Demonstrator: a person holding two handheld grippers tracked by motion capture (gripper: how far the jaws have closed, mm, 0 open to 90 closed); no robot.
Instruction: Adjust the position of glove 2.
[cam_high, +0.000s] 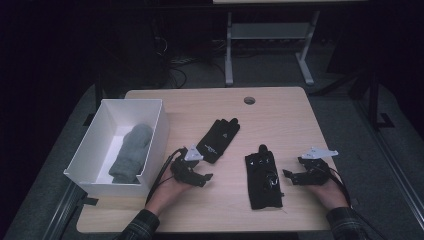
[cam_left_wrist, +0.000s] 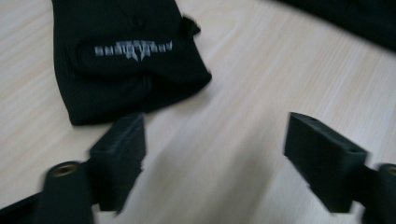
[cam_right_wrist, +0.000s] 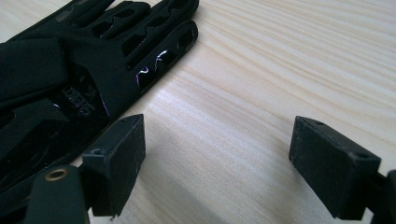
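Two black gloves lie on the wooden table (cam_high: 280, 115). One glove (cam_high: 218, 139) with a white logo lies at the middle, its cuff (cam_left_wrist: 126, 60) just ahead of my left gripper (cam_high: 206, 177) (cam_left_wrist: 224, 154). The other glove (cam_high: 263, 175) (cam_right_wrist: 79, 70) lies flat toward the front, just left of my right gripper (cam_high: 289, 176) (cam_right_wrist: 229, 158). Both grippers are open over bare wood with nothing between the jaws.
A white box (cam_high: 155, 135) stands at the table's left with a grey mitten (cam_high: 131, 150) inside. A round cable hole (cam_high: 249, 100) sits near the far edge. A metal desk frame (cam_high: 270, 45) stands on the floor beyond the table.
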